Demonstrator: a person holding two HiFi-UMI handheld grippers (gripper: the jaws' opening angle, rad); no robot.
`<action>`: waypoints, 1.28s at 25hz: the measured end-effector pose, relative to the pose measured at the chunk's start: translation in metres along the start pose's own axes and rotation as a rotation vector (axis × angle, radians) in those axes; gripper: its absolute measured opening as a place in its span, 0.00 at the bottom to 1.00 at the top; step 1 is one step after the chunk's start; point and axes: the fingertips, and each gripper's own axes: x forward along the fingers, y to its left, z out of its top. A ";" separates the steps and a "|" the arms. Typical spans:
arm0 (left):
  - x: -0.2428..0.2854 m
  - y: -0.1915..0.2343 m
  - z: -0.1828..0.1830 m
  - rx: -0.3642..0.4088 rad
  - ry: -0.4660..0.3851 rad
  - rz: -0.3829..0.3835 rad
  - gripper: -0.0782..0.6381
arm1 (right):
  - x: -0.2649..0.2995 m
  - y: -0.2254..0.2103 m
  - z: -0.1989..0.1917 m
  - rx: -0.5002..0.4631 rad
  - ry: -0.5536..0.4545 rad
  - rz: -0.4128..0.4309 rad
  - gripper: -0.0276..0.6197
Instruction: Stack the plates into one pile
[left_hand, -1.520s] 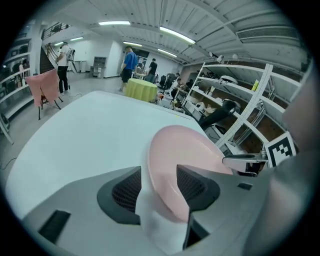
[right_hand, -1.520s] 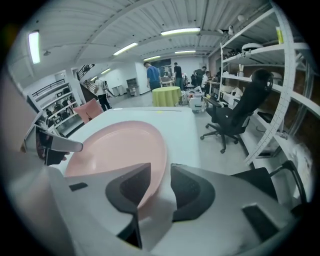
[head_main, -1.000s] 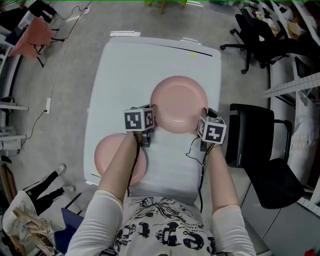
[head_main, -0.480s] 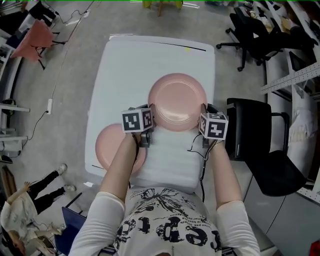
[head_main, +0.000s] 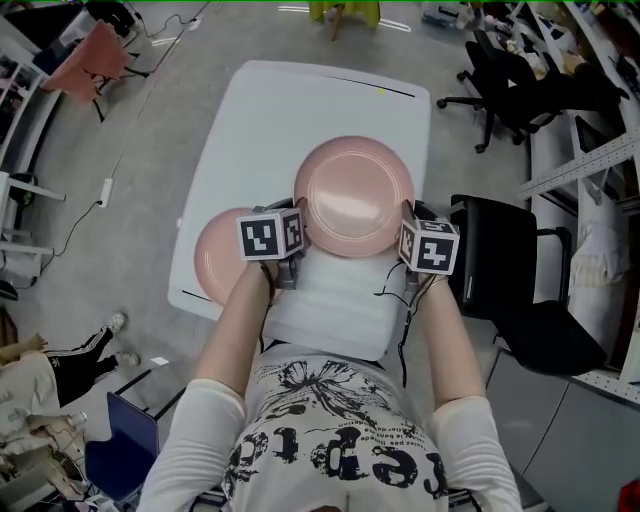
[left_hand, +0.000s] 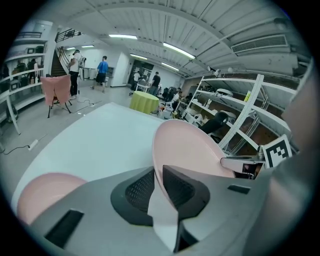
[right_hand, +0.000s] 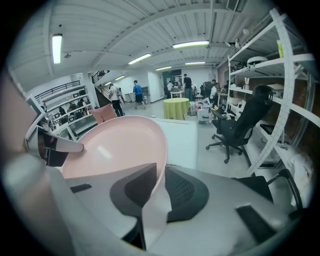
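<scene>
A pink plate (head_main: 354, 196) hangs in the air above the white table (head_main: 270, 130), held by its rim from both sides. My left gripper (head_main: 297, 245) is shut on its left rim; in the left gripper view the plate (left_hand: 187, 150) stands between the jaws. My right gripper (head_main: 405, 232) is shut on its right rim, and the right gripper view shows the plate (right_hand: 120, 147) pinched by its edge. A second pink plate (head_main: 222, 252) lies flat on the table's near left corner, partly hidden behind my left gripper; it also shows low left as a pink plate (left_hand: 42, 192).
A black office chair (head_main: 520, 290) stands close to the table's right side. Metal shelving (head_main: 590, 160) runs along the right. People stand far across the room near a green-covered table (left_hand: 144, 101). Cables lie on the floor at the left.
Both grippers have lifted the plate off the table and carried it toward the near left. It now looks larger and overlaps the near plate's side of the table.
</scene>
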 end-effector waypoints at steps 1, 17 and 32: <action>-0.009 0.001 -0.002 -0.003 -0.011 0.001 0.19 | -0.006 0.006 0.001 -0.005 -0.010 0.006 0.14; -0.114 0.109 -0.027 0.009 -0.035 -0.039 0.19 | -0.043 0.154 -0.025 0.013 -0.031 -0.018 0.14; -0.163 0.237 -0.074 0.055 0.069 -0.049 0.19 | -0.030 0.294 -0.091 0.068 0.060 -0.073 0.14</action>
